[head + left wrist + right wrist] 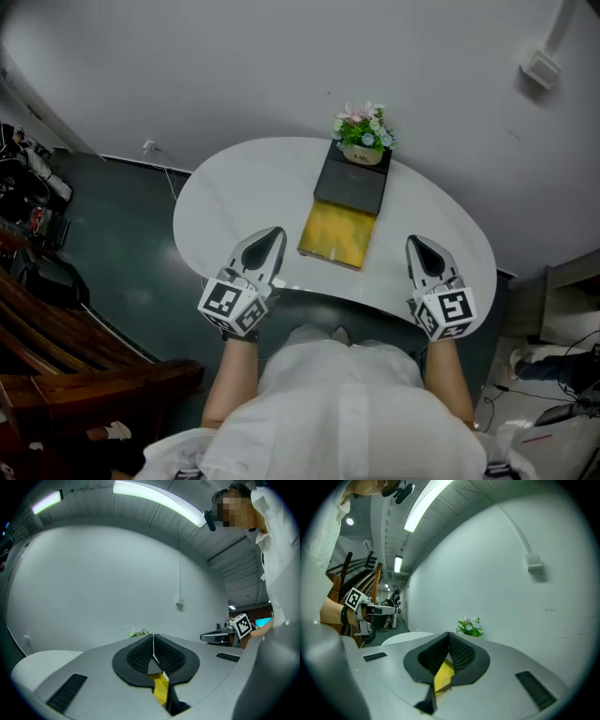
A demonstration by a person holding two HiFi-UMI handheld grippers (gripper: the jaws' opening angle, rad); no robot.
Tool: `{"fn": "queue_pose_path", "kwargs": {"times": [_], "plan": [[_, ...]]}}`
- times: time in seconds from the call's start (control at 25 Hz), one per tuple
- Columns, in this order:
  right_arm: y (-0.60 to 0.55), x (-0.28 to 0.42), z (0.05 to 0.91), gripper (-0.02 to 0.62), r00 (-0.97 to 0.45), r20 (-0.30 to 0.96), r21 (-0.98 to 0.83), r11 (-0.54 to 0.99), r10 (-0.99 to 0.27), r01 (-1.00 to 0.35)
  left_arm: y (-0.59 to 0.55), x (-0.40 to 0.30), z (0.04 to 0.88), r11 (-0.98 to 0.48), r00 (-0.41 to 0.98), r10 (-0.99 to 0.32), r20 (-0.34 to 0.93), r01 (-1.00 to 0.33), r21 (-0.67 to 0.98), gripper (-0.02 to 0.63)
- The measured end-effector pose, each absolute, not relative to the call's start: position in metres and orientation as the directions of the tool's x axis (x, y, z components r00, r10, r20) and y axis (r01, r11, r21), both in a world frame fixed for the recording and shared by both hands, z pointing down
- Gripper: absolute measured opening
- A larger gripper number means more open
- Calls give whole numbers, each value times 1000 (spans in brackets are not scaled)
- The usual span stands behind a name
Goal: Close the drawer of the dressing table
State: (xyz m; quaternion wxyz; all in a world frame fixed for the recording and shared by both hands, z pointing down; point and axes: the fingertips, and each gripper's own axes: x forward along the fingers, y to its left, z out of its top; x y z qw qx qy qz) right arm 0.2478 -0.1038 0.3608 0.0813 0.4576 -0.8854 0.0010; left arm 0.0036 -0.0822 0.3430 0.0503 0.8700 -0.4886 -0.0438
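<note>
**A:** While the yellow drawer [337, 234] stands pulled out like that, would you call anything done?

**B:** No. It juts from the black box [352, 178] toward the near edge of the white table [225, 187], its yellow inside open to view. I'd judge the whole of the closing is left to do.

**A:** Where does the box sit?

**B:** At the middle of the table's far edge, by the wall, with a small pot of flowers [364, 131] on top.

**A:** And the tongs?

**B:** The left gripper [272, 236] hangs over the near edge, left of the drawer front. The right gripper [418, 247] is over the same edge on the drawer's right, further off. Neither touches the drawer, as far as the head view shows.

**A:** Holding anything?

**B:** Nothing. In each gripper view the jaws are pressed together at the tips. The yellow showing beneath them is the drawer beyond, not something pinched.

**A:** So what remains?

**B:** Likely bringing one closed tip to the drawer's front face and pushing it toward the far edge until it sits flush in the box.
</note>
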Motion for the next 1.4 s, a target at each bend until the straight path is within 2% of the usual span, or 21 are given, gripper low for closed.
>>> {"fn": "queue_pose_path", "kwargs": {"times": [0.48,0.88,1.4], "plan": [[-121,235,368,9,-556,186,53,573,-810,-818,-120,-1,348,-577,582,-813,3,-807,127,18],[-151,191,371,11,-527,226,78,554,-819,-829,-166,-26,351,-657,664,-747,35,-746,111,18],[-160,133,411,12,-507,363,133,581,-782,-803,-196,-57,381,-721,733,-678,54,-677,145,18]]}}
